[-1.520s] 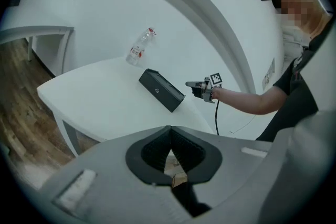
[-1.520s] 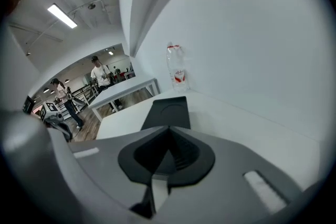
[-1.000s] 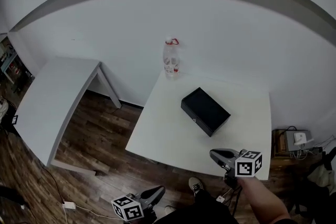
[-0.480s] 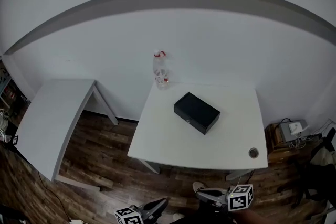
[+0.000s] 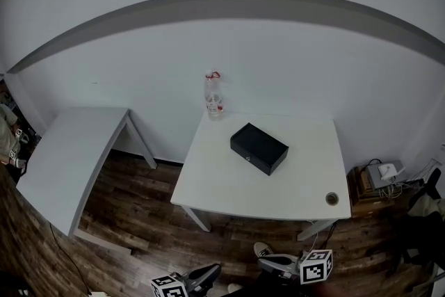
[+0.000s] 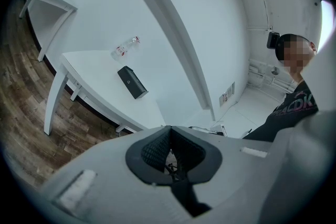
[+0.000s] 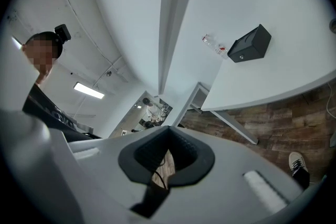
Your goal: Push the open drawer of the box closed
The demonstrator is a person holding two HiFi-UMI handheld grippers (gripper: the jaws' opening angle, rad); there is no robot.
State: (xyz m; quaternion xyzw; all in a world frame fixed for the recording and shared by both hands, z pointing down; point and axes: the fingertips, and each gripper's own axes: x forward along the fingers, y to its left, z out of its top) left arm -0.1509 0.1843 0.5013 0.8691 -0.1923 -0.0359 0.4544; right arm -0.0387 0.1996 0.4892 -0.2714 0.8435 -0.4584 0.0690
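Well ahead of both grippers, the black box (image 5: 259,148) lies aslant near the middle of the white table (image 5: 229,191). A clear bottle (image 5: 213,95) stands beyond it at the far edge, and a small round fitting (image 5: 332,199) sits nearer the right gripper's side. From this far off we cannot make out how much of the drawer stands out; a small pale dot on the box's near face probably marks its front. To close it well, we judge that we should bring one gripper square to that face and press along the drawer's line of travel. The other should steady the box's far end so that it neither slides nor swivels. Our left gripper (image 6: 169,129) and right gripper (image 7: 168,129) both have their jaws pressed together on nothing, well short of the table.
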